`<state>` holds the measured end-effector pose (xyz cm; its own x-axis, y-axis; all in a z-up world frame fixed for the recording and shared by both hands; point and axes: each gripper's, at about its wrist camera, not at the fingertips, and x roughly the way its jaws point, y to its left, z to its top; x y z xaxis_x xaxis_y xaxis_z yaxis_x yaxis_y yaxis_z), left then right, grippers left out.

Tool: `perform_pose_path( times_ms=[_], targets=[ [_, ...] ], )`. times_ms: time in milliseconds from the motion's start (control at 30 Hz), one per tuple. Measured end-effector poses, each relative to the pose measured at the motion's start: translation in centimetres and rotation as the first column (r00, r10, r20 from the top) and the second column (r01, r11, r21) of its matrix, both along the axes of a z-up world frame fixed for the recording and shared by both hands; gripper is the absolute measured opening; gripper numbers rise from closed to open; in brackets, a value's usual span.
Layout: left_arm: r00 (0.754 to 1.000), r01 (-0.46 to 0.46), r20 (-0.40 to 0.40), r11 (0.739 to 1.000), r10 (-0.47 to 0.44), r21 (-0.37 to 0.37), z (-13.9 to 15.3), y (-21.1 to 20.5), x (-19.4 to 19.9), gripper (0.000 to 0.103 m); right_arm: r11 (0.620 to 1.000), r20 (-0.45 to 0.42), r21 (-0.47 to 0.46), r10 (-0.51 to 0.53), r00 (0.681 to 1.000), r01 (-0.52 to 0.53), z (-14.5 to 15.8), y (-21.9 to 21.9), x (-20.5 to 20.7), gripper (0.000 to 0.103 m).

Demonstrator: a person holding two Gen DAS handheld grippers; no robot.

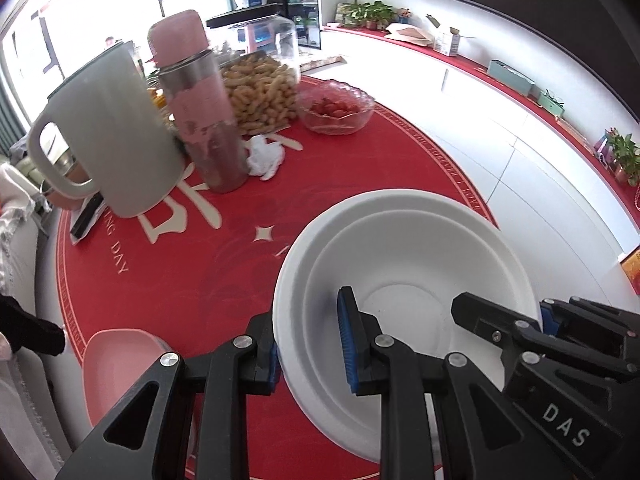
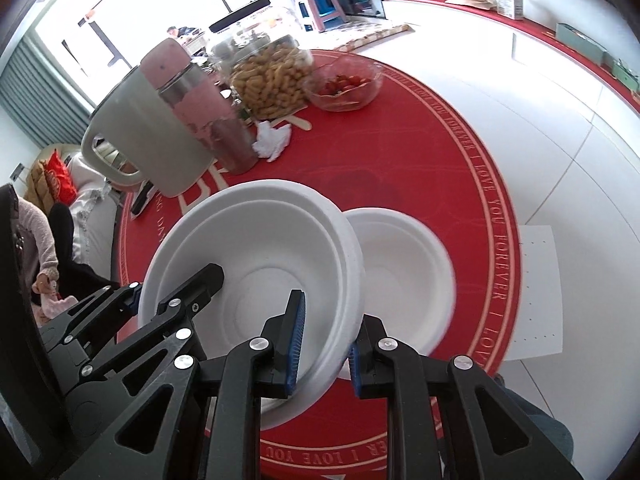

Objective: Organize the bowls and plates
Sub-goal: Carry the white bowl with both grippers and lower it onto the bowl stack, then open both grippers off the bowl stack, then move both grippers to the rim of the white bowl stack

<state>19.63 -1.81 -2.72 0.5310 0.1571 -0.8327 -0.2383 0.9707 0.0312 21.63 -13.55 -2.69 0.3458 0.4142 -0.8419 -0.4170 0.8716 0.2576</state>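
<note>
- Between our left fingers (image 1: 308,350) and right fingers (image 2: 324,354), we carry the white bowl (image 2: 260,256), each pair pinching opposite rims to keep it steady.
- Beyond the right fingers, another bowl (image 2: 404,272) waits on the tabletop (image 2: 440,152), probably for stacking.

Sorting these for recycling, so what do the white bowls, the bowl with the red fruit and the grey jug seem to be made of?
White bowls: matte, chalky, stepped rims, likely moulded pulp or foam disposables. Fruit bowl: clear and glossy with a scalloped rim, glass or clear plastic. Grey jug: smooth satin surface, one-piece handle, probably plastic.
</note>
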Motion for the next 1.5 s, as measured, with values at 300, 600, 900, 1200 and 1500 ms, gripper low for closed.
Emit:
perform_pose_path(
  times_ms=[300, 600, 900, 1200, 1500],
  targets=[
    [0.999, 0.053, -0.005, 0.999, -0.053, 0.001, -0.9, -3.3, 2.0, 0.025, 0.998, -0.024, 0.001, -0.069, 0.997, 0.07, -1.5, -3.3, 1.4, 0.022],
    [0.999, 0.031, 0.028, 0.999, -0.032, 0.032, -1.0, -2.8, 2.0, 0.081, 0.995, -0.011, 0.012, -0.097, 0.995, 0.097, -2.6, -4.7, 2.5, 0.023],
    [0.999, -0.014, 0.039, 1.0, 0.015, -0.027, -1.8, 0.0, -0.7, 0.081, 0.978, 0.081, 0.044, -0.208, 0.975, 0.205, -2.4, -7.6, 1.4, 0.089],
    [0.999, -0.021, 0.035, 0.999, 0.023, -0.045, -3.1, -0.1, -1.8, 0.081, 0.97, 0.113, -0.019, -0.238, 0.965, 0.241, -5.8, -7.3, 1.2, 0.089],
    [0.998, -0.043, 0.051, 0.999, 0.043, -0.016, -3.5, 0.3, -2.8, 0.081, 0.972, 0.118, 0.058, -0.232, 0.966, 0.226, -5.9, -7.0, 0.3, 0.089]
  ],
)
